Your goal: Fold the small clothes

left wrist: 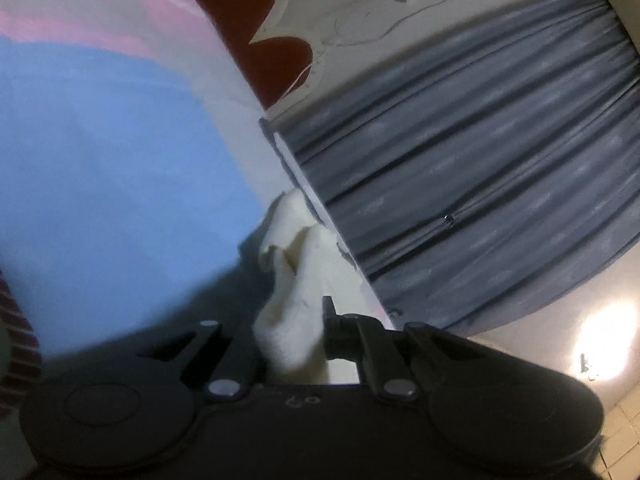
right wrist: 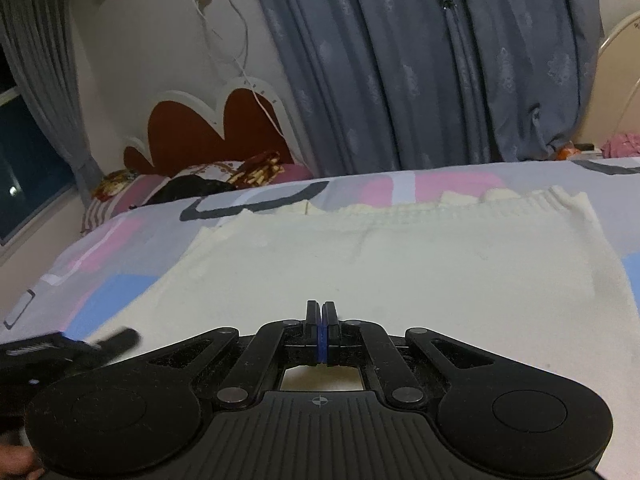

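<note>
Blue-grey curtains (right wrist: 400, 72) hang behind the bed (right wrist: 120, 240). On it, a cream knit garment (right wrist: 360, 248) lies spread beneath the right claw (right wrist: 322, 316), pressed together and empty. Left claw (left wrist: 296, 320) pinches a bunched cream fold.

The cream garment (right wrist: 400, 272) covers the bed's (right wrist: 120, 248) near middle; bare sheet lies along its left edge, pillows (right wrist: 200, 180) crowd the headboard (right wrist: 192, 132) end.
</note>
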Motion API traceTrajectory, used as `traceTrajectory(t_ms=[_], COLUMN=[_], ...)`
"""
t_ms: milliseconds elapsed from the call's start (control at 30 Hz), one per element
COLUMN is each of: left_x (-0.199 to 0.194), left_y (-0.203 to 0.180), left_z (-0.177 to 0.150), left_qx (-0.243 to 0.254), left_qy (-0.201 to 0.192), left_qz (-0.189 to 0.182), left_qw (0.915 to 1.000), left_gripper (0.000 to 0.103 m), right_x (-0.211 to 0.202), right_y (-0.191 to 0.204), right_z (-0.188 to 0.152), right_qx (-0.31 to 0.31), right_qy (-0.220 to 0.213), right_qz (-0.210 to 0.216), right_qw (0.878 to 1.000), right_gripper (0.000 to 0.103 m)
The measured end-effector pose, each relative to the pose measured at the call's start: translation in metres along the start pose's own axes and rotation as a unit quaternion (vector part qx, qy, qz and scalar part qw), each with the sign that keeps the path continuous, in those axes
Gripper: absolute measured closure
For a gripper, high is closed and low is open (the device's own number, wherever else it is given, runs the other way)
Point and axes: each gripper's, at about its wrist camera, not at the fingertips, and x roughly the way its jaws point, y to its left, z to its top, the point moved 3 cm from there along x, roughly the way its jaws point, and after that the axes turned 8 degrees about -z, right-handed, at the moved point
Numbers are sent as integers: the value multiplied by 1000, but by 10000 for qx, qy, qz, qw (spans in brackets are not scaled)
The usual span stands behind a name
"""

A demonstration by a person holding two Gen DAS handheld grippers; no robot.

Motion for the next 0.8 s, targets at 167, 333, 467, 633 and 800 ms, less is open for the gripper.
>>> traceTrajectory(t_ms=[167, 333, 467, 633, 800], left_x=[11, 12, 14, 34, 63], left_y=[16, -2, -56, -132, -176], left_z=[5, 10, 9, -19, -91], left_qx=[-203, 104, 1032, 2218, 2752], left_qy=[214, 204, 383, 990, 1790], left_qz=[233, 241, 61, -364, -709], left_qw=[9993, 9994, 9939, 9694, 9419], left_gripper=[84, 97, 97, 97, 97], right_x=[11, 9, 7, -21, -74], right_y=[-8, -12, -21, -53, -131], right_z=[-7, -3, -4, 2, 10], right_qx=[64, 290, 477, 1144, 1992], right_qy=[107, 109, 143, -142, -525], right_qz=[-39, 64, 210, 188, -102], right_qw=[9999, 9995, 9985, 9932, 9785], right_gripper=[103, 103, 103, 103, 103])
